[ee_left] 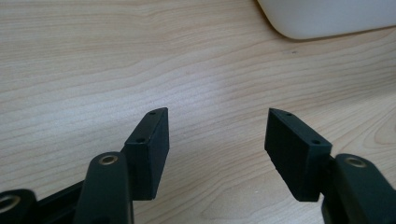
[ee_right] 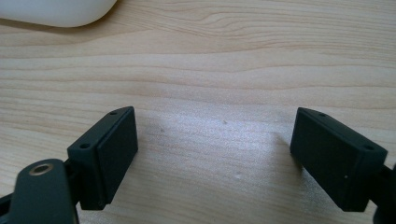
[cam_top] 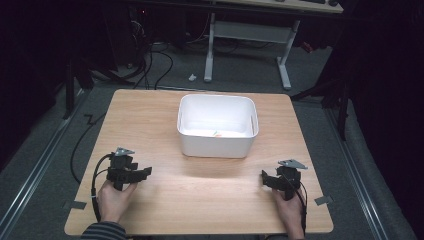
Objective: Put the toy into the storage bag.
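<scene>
- High view: white tub (cam_top: 218,145) mid-bench (cam_top: 150,110); left gripper (cam_top: 142,173) and right gripper (cam_top: 264,178) rest near, jaws apart, empty.
- Likely pre-start; next move needs a target, unclear.

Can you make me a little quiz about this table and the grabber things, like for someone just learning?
1. True or false: the white tub stands on the wooden table, between the left gripper and the right gripper but farther from the person.
2. What do the left gripper's fingers hold? A) a small toy B) nothing C) the tub's rim
3. Fill in: the right gripper's fingers are spread wide, so that gripper is ____.

Key: 1 true; 2 B; 3 open.
</scene>
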